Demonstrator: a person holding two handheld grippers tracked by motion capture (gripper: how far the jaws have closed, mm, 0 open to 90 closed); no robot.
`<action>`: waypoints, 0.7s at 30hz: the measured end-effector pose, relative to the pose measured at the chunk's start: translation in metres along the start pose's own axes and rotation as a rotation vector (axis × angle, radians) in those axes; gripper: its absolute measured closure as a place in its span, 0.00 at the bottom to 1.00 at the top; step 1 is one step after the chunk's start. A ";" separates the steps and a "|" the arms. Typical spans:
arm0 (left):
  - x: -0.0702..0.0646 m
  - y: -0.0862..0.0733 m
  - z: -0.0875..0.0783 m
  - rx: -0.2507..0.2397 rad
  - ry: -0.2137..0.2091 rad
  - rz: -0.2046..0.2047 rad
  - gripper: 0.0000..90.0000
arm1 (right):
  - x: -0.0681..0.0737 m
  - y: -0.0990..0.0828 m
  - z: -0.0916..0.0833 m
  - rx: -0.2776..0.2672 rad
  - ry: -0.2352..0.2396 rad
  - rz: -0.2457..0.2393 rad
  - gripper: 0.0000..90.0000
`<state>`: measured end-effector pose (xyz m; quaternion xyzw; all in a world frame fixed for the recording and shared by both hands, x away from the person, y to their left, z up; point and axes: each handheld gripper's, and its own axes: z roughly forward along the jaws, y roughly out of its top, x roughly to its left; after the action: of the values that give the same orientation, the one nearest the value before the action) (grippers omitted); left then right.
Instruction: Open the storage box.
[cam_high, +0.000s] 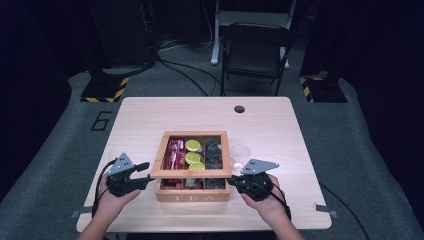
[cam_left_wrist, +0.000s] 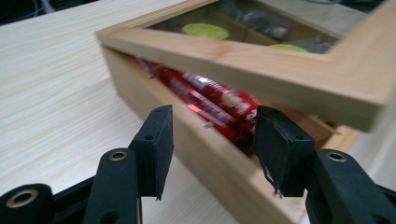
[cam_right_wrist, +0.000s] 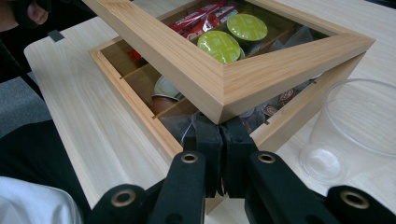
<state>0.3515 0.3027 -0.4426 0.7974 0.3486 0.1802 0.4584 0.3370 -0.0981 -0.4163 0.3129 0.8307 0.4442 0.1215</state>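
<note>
1. High view: the table (cam_high: 150, 115) is a pale wooden top; a round hole sits at its 12 o'clock edge.
2. The tea box (cam_high: 193, 192) stands on the table at 6 o'clock of centre, its front face toward the person.
3. The lid (cam_high: 192, 174), a wooden frame with a clear pane, is raised at the front and tilted, hinged along the far side.
4. The left gripper (cam_high: 148, 176) sits at 9 o'clock of the box; its jaws stand apart, one on each side of the box's left wall, not pressing on it.
5. The right gripper (cam_high: 232, 179) sits at 3 o'clock of the box; its jaws are pressed together under the lid's front right corner, bearing it up.
6. The cup (cam_high: 240, 154), clear plastic, stands upright just beside the box at 3 o'clock.
7. Red packets (cam_high: 175, 152) fill the left compartment.
8. Green-topped capsules (cam_high: 194, 152) lie in the middle compartment.
</note>
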 end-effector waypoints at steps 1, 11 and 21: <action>-0.006 0.002 0.000 -0.009 -0.005 0.014 0.53 | -0.001 0.002 -0.001 0.000 0.002 -0.008 0.97; -0.018 0.010 -0.003 -0.027 0.002 0.038 0.49 | -0.002 0.009 -0.004 -0.005 0.000 -0.011 0.97; -0.023 0.018 -0.009 -0.046 0.015 0.022 0.46 | -0.002 0.011 -0.004 -0.005 -0.002 -0.001 0.96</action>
<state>0.3373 0.2858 -0.4224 0.7893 0.3388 0.1991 0.4718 0.3411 -0.0977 -0.4054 0.3126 0.8295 0.4461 0.1232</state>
